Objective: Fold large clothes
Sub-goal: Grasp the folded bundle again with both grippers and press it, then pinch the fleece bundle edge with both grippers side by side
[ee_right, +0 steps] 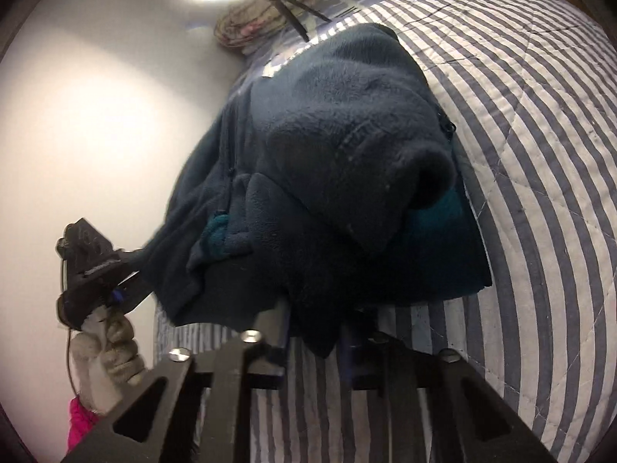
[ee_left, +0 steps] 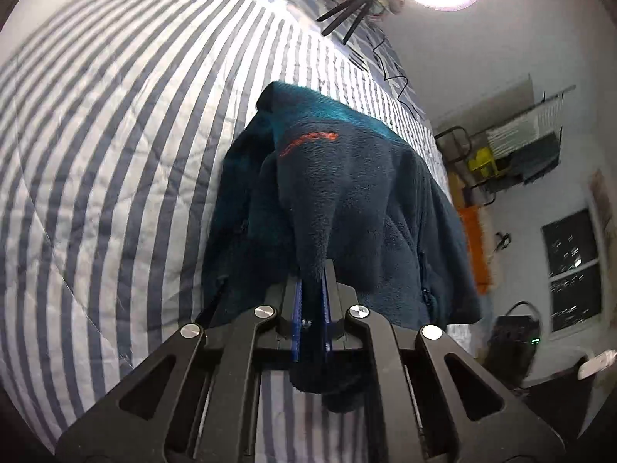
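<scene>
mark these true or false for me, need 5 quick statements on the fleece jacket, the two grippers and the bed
1. The left gripper is clamped on a fold of the dark blue fleece jacket. True.
2. The jacket lies on a plain white sheet. False: it lies on a blue and white striped quilt.
3. The right gripper also has fleece pinched between its fingers. True.
4. The jacket bears green lettering. False: the embroidered logo is orange-red.
5. The hand on the left gripper is bare. False: it wears a light knitted glove.
</scene>
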A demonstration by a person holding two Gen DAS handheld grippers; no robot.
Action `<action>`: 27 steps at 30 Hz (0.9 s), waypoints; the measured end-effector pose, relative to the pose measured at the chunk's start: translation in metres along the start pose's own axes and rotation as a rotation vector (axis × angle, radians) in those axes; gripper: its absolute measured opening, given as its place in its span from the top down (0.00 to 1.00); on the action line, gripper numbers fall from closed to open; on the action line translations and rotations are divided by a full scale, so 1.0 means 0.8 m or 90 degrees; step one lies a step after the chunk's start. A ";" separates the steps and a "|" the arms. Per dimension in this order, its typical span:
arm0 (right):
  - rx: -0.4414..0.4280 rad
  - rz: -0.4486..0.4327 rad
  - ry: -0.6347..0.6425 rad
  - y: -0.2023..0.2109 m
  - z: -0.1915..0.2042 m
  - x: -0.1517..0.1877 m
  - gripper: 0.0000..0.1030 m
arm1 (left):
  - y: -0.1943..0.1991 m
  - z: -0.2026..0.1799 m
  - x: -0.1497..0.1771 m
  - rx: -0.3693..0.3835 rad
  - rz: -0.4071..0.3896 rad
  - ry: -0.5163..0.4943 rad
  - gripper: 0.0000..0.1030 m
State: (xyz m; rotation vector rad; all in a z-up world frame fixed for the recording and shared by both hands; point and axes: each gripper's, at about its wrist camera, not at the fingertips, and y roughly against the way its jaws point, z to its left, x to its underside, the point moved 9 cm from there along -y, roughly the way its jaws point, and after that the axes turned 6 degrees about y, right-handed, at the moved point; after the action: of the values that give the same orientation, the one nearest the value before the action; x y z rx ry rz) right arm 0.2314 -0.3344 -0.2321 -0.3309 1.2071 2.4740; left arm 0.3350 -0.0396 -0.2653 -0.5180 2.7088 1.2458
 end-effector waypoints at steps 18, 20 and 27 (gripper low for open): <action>0.045 0.059 0.059 0.022 -0.006 0.042 0.90 | 0.019 0.010 0.017 -0.174 -0.051 -0.193 0.91; 0.054 0.058 0.111 0.048 0.008 0.042 0.76 | 0.046 0.008 0.014 -0.183 -0.071 -0.195 0.81; 0.044 -0.062 0.159 0.131 0.025 0.000 0.62 | 0.090 -0.058 0.007 -0.128 -0.129 -0.237 0.75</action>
State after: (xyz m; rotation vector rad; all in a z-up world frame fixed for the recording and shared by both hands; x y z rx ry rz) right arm 0.1863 -0.3776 -0.1458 -0.6786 1.3346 2.3540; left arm 0.3064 -0.0326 -0.1844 -0.5067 2.1850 1.4047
